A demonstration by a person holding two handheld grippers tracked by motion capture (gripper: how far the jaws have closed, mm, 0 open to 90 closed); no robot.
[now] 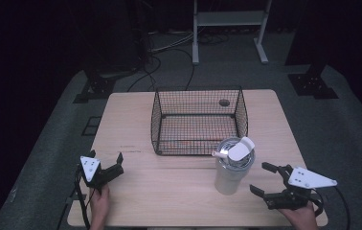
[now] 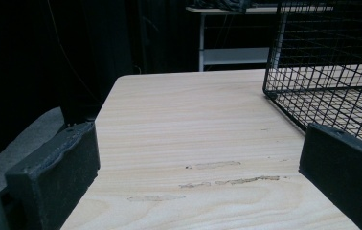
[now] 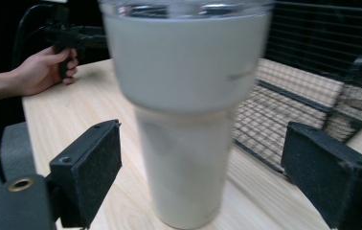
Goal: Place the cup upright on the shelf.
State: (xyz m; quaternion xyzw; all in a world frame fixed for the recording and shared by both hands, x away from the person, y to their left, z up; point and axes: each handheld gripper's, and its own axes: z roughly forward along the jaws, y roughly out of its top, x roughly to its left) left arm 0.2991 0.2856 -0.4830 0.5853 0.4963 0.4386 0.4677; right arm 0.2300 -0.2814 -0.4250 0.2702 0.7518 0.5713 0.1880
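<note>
Tumbler (image 1: 231,172) stands upright on the tabletop (image 1: 169,191), at the person's right, just in front of the basket's near right corner. It is pale, tapered toward the base, and carries a lid with a white flap raised on top.

Right tongs (image 1: 270,180) sit level at the tumbler's right side, jaws spread wide and pointed at it. From the right gripper view the tumbler (image 3: 184,115) stands between the two jaws with a clear gap on each side; no contact seen.

Left tongs (image 1: 106,165) rest at the near left of the tabletop, held by the left hand (image 1: 100,201), well apart from the tumbler. Jaws are spread and hold nothing. The left gripper view looks along bare tabletop (image 2: 193,139) toward the basket (image 2: 332,72).

Basket (image 1: 198,120) is black wire, open at the top, set at mid-table toward the far edge. Nothing can be made out inside it.

A white frame (image 1: 229,28) stands on the floor beyond the tabletop.
</note>
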